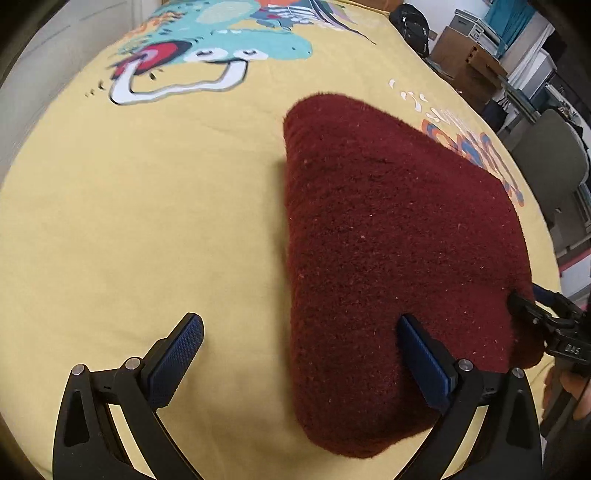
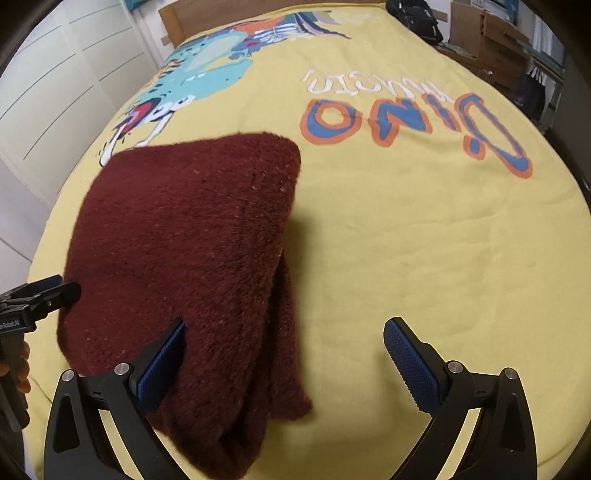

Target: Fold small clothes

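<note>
A dark red knitted garment (image 1: 388, 251) lies folded into a thick bundle on the yellow printed blanket (image 1: 147, 221). My left gripper (image 1: 299, 354) stands open above its near left corner, one blue pad (image 1: 424, 362) over the wool, the other over bare blanket. In the right wrist view the same garment (image 2: 192, 251) fills the left half. My right gripper (image 2: 284, 354) is open over its near right edge, nothing pinched. Each gripper's tip shows at the other view's edge.
The blanket (image 2: 424, 240) carries a dinosaur print and large blue-orange letters (image 2: 406, 122). White cupboard doors (image 2: 55, 92) stand on the left. Cardboard boxes (image 1: 469, 55), a dark bag (image 2: 417, 18) and a chair (image 1: 550, 155) stand beyond the bed's far right side.
</note>
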